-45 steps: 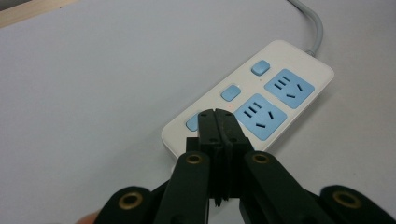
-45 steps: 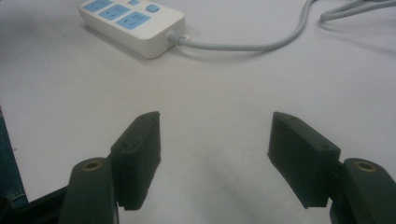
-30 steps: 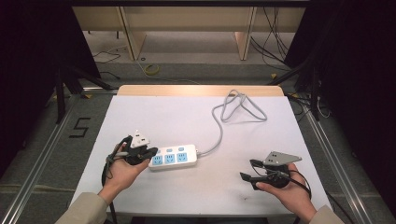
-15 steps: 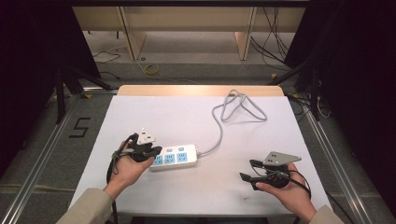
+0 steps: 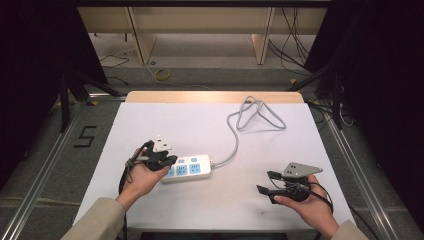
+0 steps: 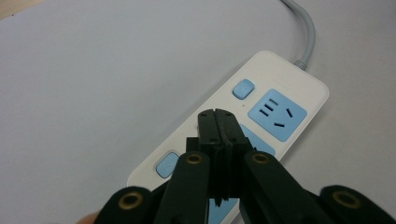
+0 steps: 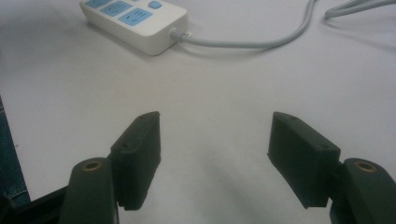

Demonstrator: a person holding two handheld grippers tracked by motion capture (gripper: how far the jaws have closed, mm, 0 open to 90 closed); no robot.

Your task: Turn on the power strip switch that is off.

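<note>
A white power strip (image 5: 190,169) with blue sockets and blue buttons lies left of the table's middle; its grey cable (image 5: 235,135) runs back and loops at the far right. My left gripper (image 5: 169,161) hovers over the strip's left end, jaws pressed together with nothing between them. In the left gripper view the shut gripper (image 6: 219,122) sits just above the power strip (image 6: 280,88), between two blue buttons. My right gripper (image 5: 264,183) rests near the front right, open and empty. In the right gripper view its open gripper (image 7: 215,156) points toward the power strip (image 7: 140,21) and the cable (image 7: 252,43).
The white table (image 5: 200,125) has a wooden strip along its far edge. Beyond it stand a wooden frame and loose floor cables. Metal rails run along both sides of the table, and a "5" mark (image 5: 85,136) lies on the floor at left.
My left gripper has moved right and forward onto the left end of the power strip. The right gripper has stayed in place.
</note>
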